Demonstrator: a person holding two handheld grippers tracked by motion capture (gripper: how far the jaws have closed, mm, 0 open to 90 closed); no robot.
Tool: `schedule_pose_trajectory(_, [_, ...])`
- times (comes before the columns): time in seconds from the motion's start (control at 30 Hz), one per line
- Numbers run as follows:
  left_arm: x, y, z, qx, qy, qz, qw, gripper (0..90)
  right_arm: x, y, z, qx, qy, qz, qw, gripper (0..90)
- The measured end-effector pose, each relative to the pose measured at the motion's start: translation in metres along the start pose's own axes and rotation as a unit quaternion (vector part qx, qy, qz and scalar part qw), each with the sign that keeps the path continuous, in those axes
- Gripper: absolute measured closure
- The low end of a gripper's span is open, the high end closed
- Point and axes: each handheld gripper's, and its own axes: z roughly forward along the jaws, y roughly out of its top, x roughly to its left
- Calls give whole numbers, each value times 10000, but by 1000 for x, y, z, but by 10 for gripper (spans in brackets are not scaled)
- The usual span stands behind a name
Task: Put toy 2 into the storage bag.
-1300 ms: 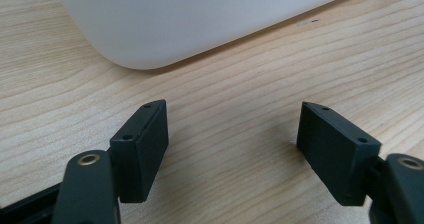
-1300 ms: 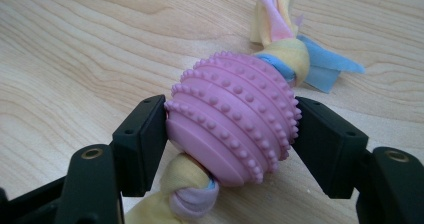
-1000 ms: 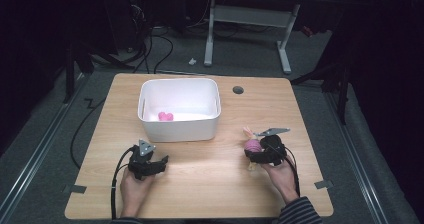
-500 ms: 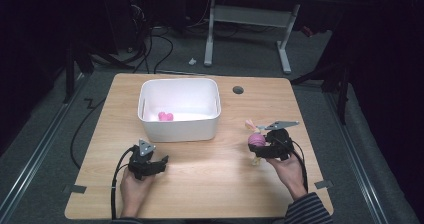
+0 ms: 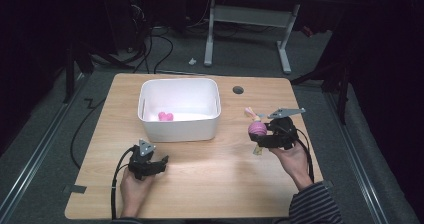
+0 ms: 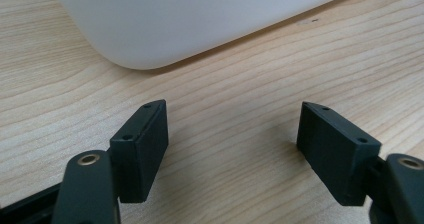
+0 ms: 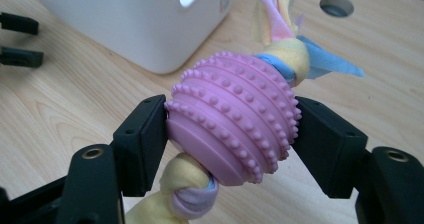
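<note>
Counts: 1 white plastic bin (image 5: 180, 130), 1 rope toy w/ pink studded ball (image 5: 257, 128), 1 small pink item (image 5: 165, 116) inside bin, looks 2-lobed, can't tell what it is, 2 grippers, 1 wooden table (image 5: 210, 179). Right gripper (image 5: 263, 136) sits at the table's right side, held off the surface by right hand (image 5: 290, 156); jaws clamped on the pink ball from both sides, as seen in right gripper view, ball (image 7: 235, 116) pressed between the 2 black pads. Twisted cloth rope, yellow/pink/blue, runs thru the ball: one knotted end (image 7: 187, 194) sticks out below near the camera, other end (image 7: 290, 59) fans out past it toward the bin. Toy is right of bin, apart from it, not touching. Left gripper (image 5: 155, 165) low at table's front-left, just in front of bin's near wall, left hand (image 5: 135, 189) behind it; in left gripper view its jaws stand wide apart w/ nothing between, only bare wood, and bin's rounded corner (image 6: 165, 29) close ahead. Round cable hole (image 5: 238, 90) in tabletop right of bin's far corner. Off-table: desk legs (image 5: 285, 49) and loose cables (image 5: 165, 44) on dark floor behind; black cable (image 5: 116, 184) trails from left gripper. Striped sleeve (image 5: 312, 206) at the right forearm.
</note>
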Motion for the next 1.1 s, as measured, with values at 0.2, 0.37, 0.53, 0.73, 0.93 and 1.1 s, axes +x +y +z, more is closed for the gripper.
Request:
schedule_pose_trajectory(0.2, [0,0,0,0,2,4,10000,289,2,19,-9,-112,52,-159,9998,325])
schedule_pose_trajectory(0.37, [0,0,0,8,8,17,10000,288,4,36,-14,-186,81,-305,9993,325])
schedule_pose_trajectory(0.53, [0,0,0,11,8,21,10000,287,6,52,-17,-252,138,-394,9988,326])
schedule_pose_trajectory(0.73, [0,0,0,12,8,22,10000,286,10,66,-18,-267,177,-549,9980,326])
schedule_pose_trajectory(0.93, [0,0,0,7,8,18,10000,286,13,79,-17,-278,233,-636,9973,325])
schedule_pose_trajectory(1.1, [0,0,0,9,3,19,10000,286,18,88,-15,-271,267,-745,9965,325])
